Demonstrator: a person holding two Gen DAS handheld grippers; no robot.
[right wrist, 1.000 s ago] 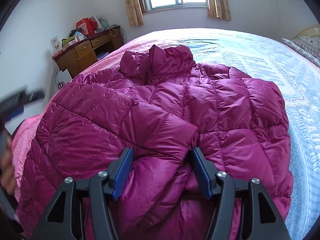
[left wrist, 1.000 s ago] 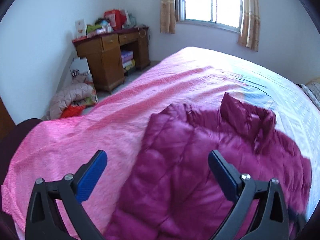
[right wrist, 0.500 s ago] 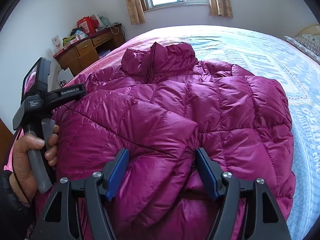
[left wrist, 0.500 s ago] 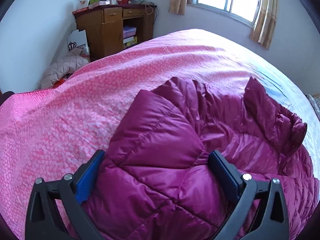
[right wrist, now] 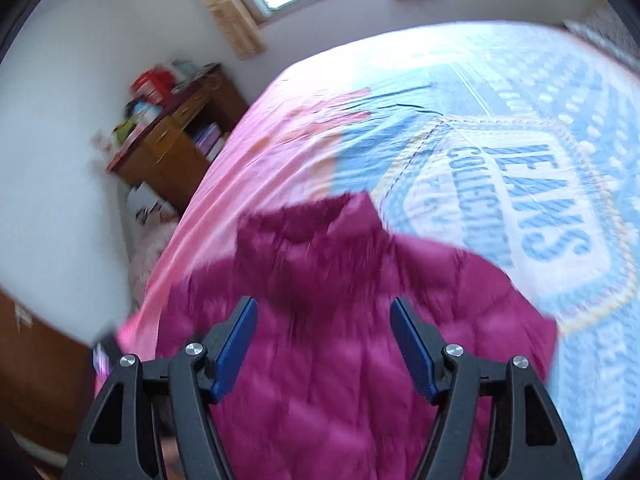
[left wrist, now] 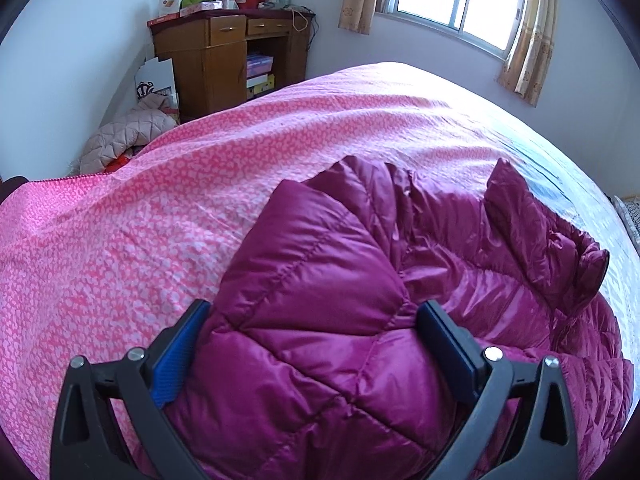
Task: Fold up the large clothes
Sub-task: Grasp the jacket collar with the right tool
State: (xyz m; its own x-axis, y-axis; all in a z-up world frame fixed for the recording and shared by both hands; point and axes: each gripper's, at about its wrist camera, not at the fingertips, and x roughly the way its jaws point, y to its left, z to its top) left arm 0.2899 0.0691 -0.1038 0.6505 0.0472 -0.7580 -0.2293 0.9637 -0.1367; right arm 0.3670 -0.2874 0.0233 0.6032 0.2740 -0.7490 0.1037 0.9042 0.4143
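Note:
A magenta quilted down jacket (left wrist: 480,248) lies on the bed, its collar toward the far right. My left gripper (left wrist: 314,312) is low over the jacket's near left corner. A puffy folded part bulges between its blue pads (left wrist: 180,352), and the jaws stand wide. In the blurred right wrist view my right gripper (right wrist: 325,306) hangs open above the jacket (right wrist: 460,292). Nothing is held between its fingers. The collar points away toward the blue print.
The bed cover is pink (left wrist: 120,240) on the left and blue with printed lettering (right wrist: 520,160) on the right. A wooden desk (left wrist: 224,64) with clutter on top stands in the far corner. A pale padded garment (left wrist: 128,136) lies heaped on the floor beside it.
My left gripper came down from above the pink cover onto the jacket's edge. My right gripper let go of the folded sleeve, rose and swung across, so its view is now blurred.

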